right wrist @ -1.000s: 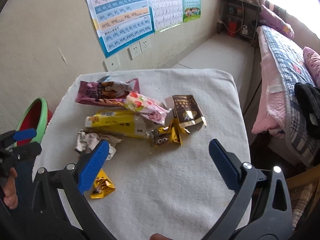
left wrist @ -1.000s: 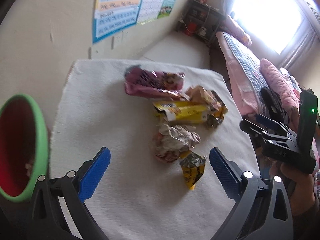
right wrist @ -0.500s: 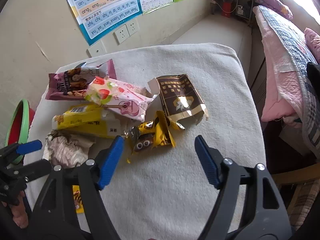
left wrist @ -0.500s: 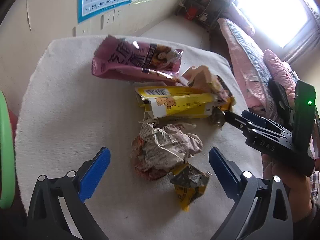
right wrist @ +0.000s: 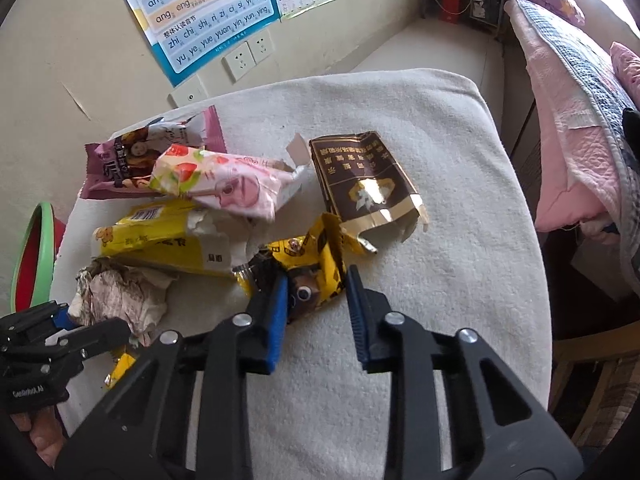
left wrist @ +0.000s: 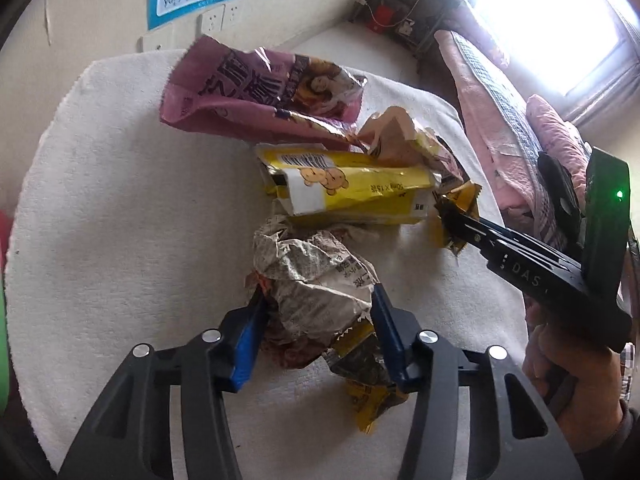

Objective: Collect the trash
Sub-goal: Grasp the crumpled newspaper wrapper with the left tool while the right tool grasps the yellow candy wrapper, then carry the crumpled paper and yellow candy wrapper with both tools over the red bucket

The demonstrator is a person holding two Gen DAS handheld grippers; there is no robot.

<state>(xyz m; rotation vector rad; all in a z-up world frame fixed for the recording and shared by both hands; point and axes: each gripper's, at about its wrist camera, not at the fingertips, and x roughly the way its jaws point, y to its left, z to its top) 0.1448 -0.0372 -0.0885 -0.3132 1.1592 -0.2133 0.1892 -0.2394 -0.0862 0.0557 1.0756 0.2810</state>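
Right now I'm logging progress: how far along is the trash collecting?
Nothing looks collected yet. In hand: the left hand-held gripper has just closed on the crumpled paper, the right hand-held gripper on the yellow wrapper. The purple bag and the brown packet remain.

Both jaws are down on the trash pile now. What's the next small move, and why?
Probably lift both. The left gripper, jaws just closing, pinches the crumpled paper wad; the right gripper has shut on the yellow wrapper. Then carry them toward the green-rimmed bin.
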